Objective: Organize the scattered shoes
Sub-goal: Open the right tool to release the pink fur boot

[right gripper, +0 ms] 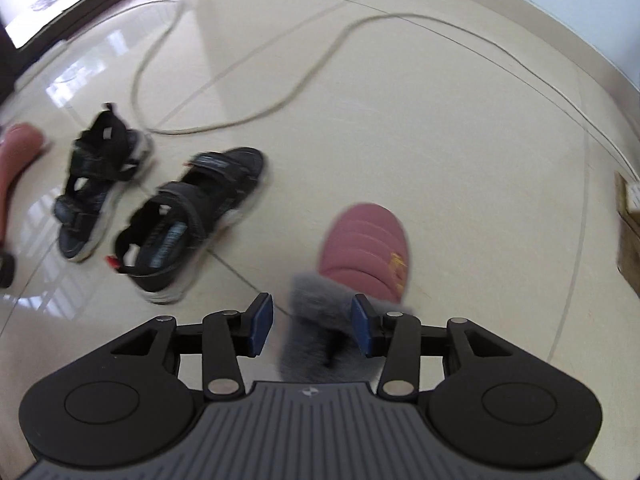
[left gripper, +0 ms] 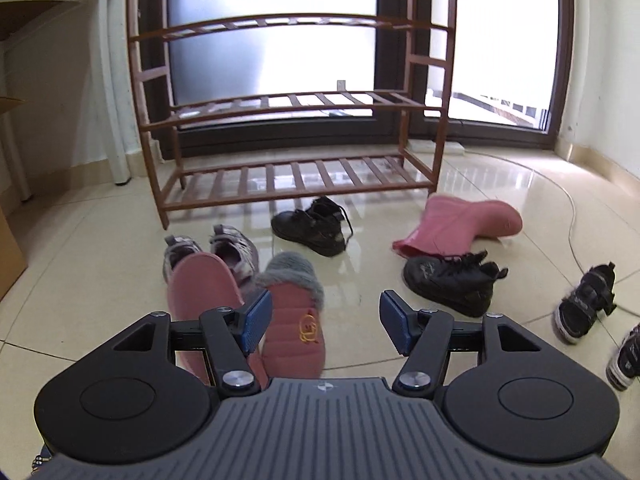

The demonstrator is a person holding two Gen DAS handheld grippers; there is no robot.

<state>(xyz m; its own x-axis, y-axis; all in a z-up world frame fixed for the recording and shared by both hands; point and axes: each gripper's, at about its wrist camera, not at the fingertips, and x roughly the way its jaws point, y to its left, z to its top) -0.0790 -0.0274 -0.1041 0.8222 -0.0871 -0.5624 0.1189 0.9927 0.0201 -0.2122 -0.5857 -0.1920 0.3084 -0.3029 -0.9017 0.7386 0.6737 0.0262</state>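
Pink slippers under both grippers, rack shelves bare where visible.
Your left gripper (left gripper: 324,320) gapes wide, gripping nothing, above one slipper (left gripper: 294,320); the right gripper (right gripper: 312,326) stands open around the other slipper's (right gripper: 360,256) grey fur collar. Close on fur alone and it may slip out before reaching the wooden rack (left gripper: 288,108).
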